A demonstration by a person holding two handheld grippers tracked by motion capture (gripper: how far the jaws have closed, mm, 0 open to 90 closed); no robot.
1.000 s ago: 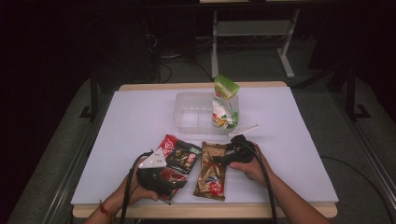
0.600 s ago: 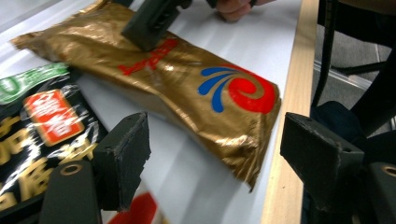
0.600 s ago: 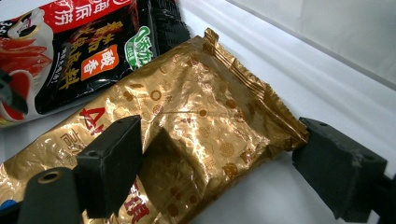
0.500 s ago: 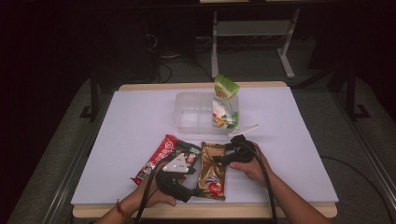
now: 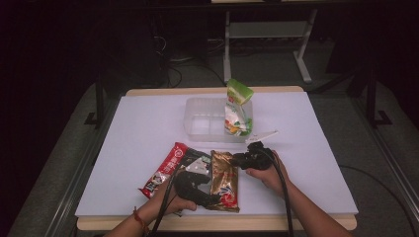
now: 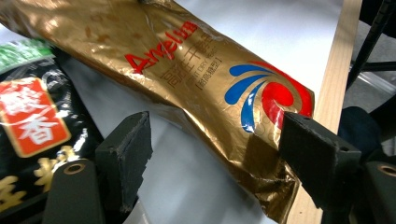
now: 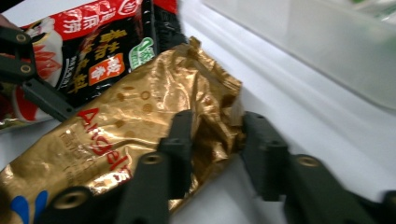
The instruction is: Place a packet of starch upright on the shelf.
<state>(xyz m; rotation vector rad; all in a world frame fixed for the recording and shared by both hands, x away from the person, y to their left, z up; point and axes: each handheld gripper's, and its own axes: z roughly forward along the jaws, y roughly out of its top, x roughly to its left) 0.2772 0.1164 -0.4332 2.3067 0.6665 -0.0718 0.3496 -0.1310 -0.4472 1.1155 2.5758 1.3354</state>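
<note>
On the white worktop (image 5: 148,128), a clear tub (image 5: 207,118) sits far of centre, while the gold packet (image 5: 225,180) lies near, its far end pinched by the right claw (image 5: 238,159), its near end between the left claw's (image 5: 210,197) wide jaws.

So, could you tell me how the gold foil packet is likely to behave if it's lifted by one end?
The gold foil packet will probably flop and sag, since its corner crumples between the right tongs. Its glossy foil looks slippery, so it may slide out. It seems plump, so likely moderately heavy for its size.
</note>
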